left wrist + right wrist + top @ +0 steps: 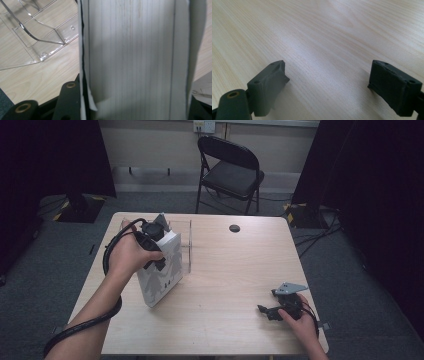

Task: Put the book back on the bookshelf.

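We see the left hand (131,254) bringing the left gripper (155,251) down from above onto a white book (161,272) that stands tilted on the light wooden table (225,280), toward its left side. In the left gripper view the book's page edges (132,60) run straight up between the black jaws, which close on its covers, so this gripper is clamped on the book. Just beside the book, on its far side, lies a clear plastic stand (184,245), whose curved transparent walls (32,32) rest on the wood in the left gripper view. The right hand (302,322) rests the right gripper (267,311) on the table near its right front corner, well apart from the book. In the right gripper view its two dark pads (268,86) stand wide apart with bare wood between them, grasping nothing. A black folding chair (231,167) stands beyond the table's far edge.
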`<state>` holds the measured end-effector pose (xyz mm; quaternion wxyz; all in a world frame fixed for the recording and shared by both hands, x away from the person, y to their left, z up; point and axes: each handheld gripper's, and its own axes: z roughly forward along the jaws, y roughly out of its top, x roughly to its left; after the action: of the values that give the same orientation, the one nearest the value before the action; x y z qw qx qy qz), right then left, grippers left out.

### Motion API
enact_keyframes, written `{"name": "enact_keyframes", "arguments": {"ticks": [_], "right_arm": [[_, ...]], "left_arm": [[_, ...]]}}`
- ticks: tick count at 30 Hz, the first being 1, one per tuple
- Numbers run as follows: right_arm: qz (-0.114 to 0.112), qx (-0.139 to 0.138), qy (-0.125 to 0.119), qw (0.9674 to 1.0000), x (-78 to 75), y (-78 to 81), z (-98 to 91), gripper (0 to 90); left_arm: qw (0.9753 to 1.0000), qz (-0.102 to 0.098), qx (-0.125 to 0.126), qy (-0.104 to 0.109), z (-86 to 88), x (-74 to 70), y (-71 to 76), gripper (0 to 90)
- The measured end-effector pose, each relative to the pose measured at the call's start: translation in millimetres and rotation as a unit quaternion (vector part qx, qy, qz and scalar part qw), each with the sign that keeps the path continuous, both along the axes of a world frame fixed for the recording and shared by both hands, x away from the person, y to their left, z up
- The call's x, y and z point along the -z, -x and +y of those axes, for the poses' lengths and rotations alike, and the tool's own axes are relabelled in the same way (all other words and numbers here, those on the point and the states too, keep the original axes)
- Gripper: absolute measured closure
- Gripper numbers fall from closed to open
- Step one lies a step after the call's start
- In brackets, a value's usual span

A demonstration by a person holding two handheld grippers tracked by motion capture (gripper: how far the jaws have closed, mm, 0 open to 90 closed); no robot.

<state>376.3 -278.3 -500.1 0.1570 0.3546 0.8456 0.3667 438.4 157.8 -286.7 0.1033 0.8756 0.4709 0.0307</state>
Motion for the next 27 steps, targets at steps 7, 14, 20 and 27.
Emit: {"name": "enact_keyframes", "arguments": {"ticks": [7,14,20,27], "right_arm": [[0.001,-0.001,0.000,1.0000,-0.1,0.0,0.0,12.5],[0.001,-0.001,0.000,1.0000,-0.1,0.0,-0.1,12.5],[0.001,-0.001,0.000,1.0000,-0.1,0.0,-0.1,12.5],[0.001,-0.001,0.000,1.0000,-0.1,0.0,-0.1,12.5]], "left_arm": [[0.9999,-0.006,-0.010,-0.001,-3.7,0.3,-6.1,52.8],[0.9997,-0.012,-0.022,0.007,-6.2,-1.9,-12.3,52.8],[0.9995,-0.015,-0.026,0.006,-11.2,-3.3,-16.2,52.8],[0.9992,-0.015,-0.036,0.003,-16.7,-3.7,-21.1,52.8]]}}
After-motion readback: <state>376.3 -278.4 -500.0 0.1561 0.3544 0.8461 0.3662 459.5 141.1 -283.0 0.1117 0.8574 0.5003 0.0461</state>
